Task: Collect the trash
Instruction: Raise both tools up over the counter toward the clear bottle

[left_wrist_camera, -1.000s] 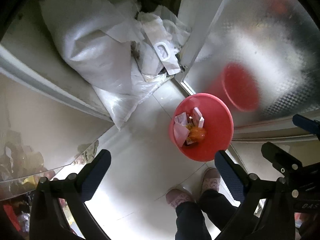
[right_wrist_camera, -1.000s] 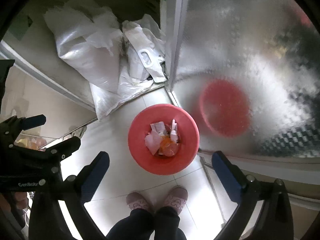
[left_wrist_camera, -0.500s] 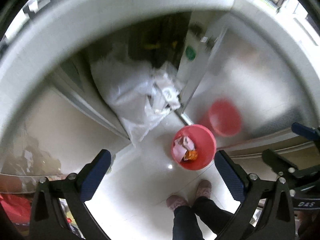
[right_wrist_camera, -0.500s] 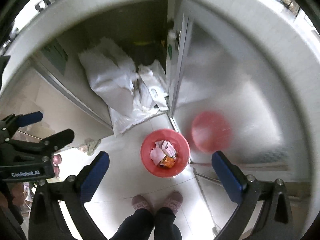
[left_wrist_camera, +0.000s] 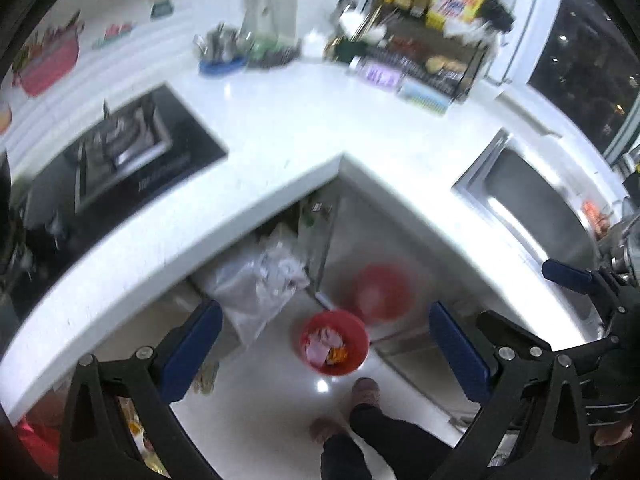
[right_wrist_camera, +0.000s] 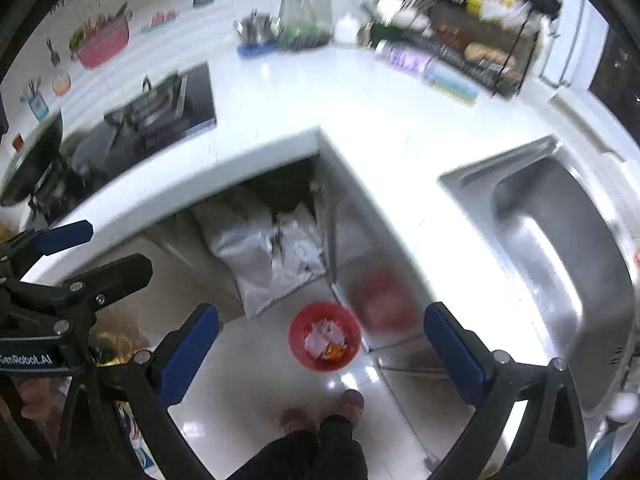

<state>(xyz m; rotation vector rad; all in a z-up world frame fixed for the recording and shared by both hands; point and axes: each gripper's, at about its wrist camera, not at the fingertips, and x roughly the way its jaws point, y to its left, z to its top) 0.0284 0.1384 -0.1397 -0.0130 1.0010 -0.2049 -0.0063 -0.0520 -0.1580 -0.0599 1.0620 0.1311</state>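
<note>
Both grippers, left and right, fingers spread, empty, above lower-centre small round red plastic bin of light, crumpled paper scraps; stiff rim likely best hold.

right gripper is hanging wide open, holding nothing | red bin is sitting on the floor with paper trash inside | white bags are lying under the counter | sink is showing at right
</note>
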